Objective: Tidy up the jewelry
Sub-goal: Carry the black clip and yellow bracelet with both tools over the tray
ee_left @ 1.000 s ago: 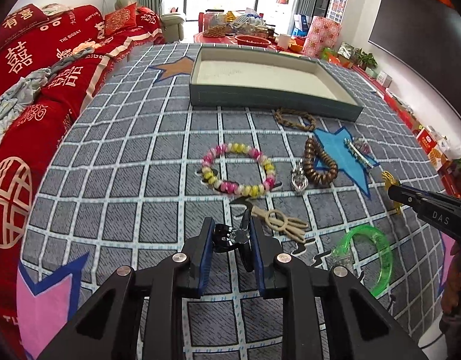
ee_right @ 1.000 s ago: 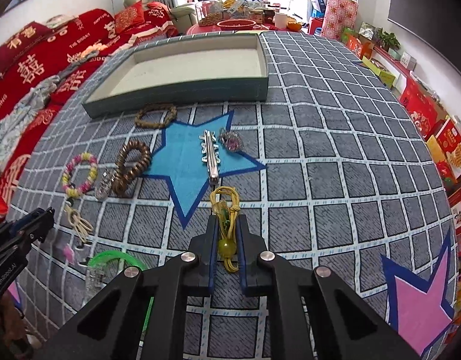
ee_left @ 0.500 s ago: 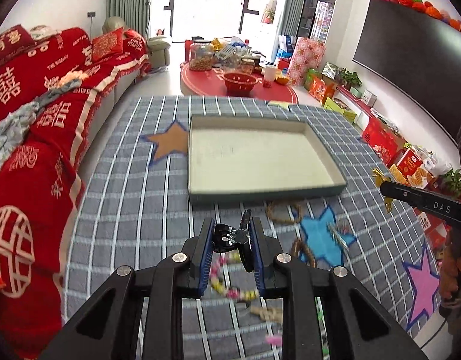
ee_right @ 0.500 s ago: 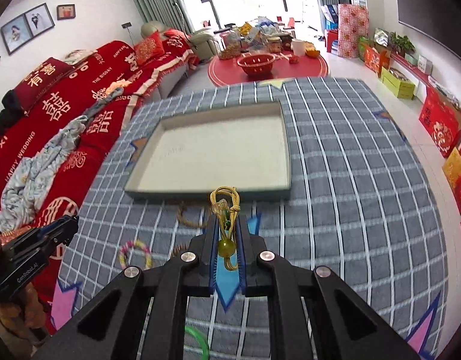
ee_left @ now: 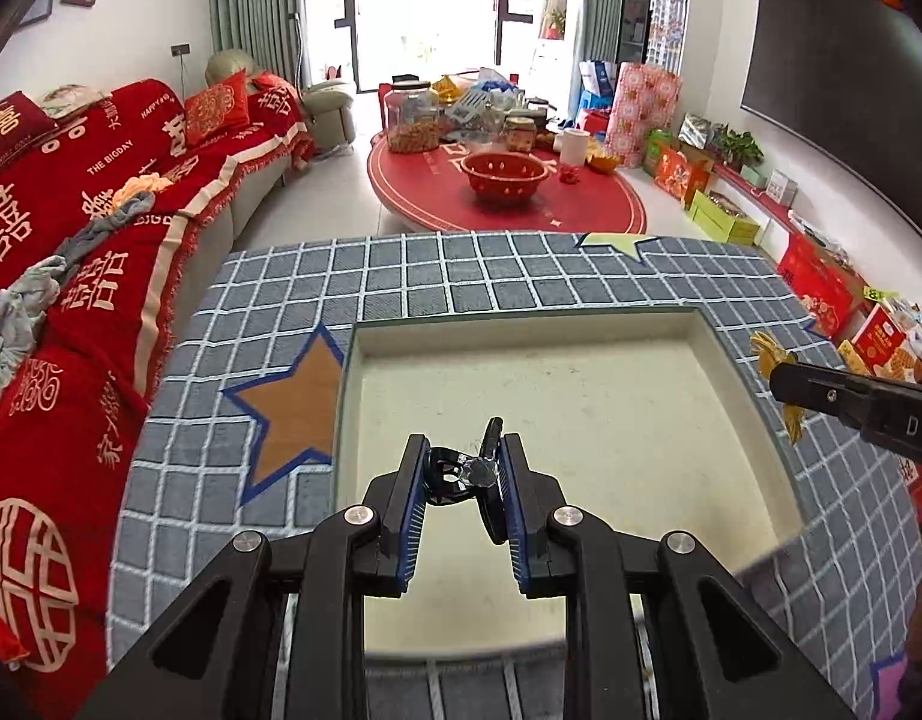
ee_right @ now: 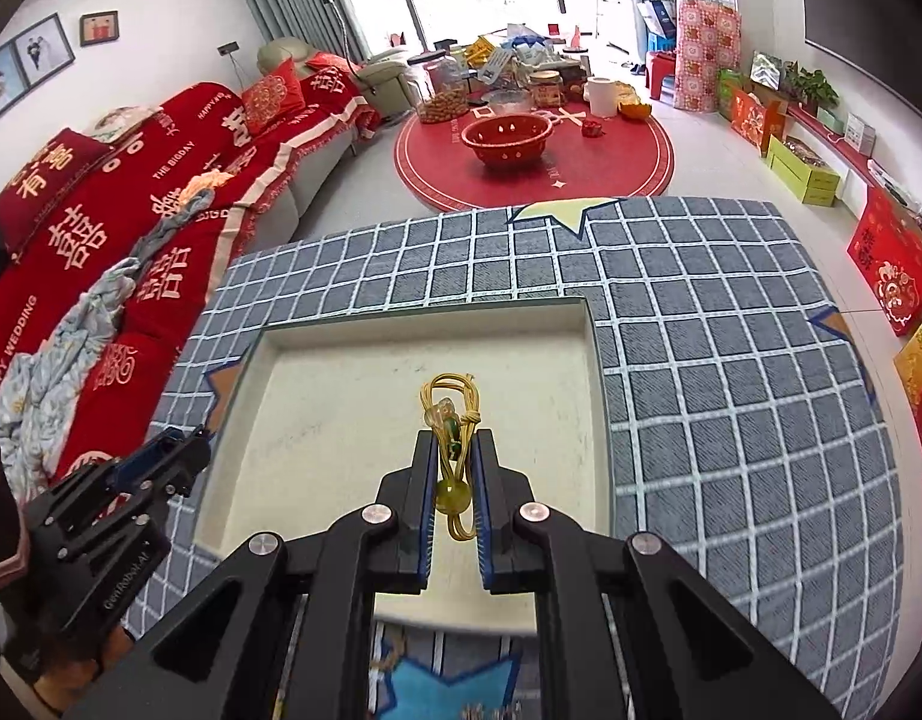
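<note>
Red sofa cover reads "THE BIGDAY", "HAPPY WEDDING".

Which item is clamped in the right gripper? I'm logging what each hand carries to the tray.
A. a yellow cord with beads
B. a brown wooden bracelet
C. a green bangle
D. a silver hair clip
A: the right gripper is shut on a yellow cord with beads, whose loops stick out past the fingertips over the pale floor of the tray.
</note>
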`<state>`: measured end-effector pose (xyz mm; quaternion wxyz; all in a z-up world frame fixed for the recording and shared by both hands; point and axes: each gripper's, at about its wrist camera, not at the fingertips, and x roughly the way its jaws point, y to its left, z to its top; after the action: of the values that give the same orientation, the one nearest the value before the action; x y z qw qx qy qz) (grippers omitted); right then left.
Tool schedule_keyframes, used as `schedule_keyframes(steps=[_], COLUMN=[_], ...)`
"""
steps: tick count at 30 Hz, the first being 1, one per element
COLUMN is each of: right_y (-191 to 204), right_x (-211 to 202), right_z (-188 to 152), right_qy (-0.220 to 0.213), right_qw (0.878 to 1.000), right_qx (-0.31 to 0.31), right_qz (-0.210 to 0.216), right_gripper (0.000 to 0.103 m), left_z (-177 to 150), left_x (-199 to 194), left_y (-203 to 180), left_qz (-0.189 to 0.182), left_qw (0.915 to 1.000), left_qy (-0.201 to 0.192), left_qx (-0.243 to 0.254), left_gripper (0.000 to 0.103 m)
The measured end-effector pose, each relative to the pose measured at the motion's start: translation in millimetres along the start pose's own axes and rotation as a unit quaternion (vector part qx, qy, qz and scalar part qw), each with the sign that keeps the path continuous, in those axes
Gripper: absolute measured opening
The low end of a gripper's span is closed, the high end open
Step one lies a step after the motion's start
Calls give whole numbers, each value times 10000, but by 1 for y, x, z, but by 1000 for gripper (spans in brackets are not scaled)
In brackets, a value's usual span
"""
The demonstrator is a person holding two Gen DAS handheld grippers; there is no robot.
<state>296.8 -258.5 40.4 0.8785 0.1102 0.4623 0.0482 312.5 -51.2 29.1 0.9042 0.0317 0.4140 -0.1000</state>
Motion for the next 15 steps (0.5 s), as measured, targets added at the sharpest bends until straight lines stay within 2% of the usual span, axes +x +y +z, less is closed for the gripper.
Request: schedule_keyframes(steps=[6,15], right_y=[-8,-17], right_x=[52,93], right_z=[0,-14], right_qy=[230,482], right_qw=[9996,9981], right_qx=[55,89], right_qz=[-168,-385], right_gripper=[12,12], left_z=[1,-7], left_x=[44,65], left_y=[-4,-14], left_qz=[200,463], left_qw=[9996,9981], left_qy=[205,317], left_qx=[25,239], left_gripper=[37,37])
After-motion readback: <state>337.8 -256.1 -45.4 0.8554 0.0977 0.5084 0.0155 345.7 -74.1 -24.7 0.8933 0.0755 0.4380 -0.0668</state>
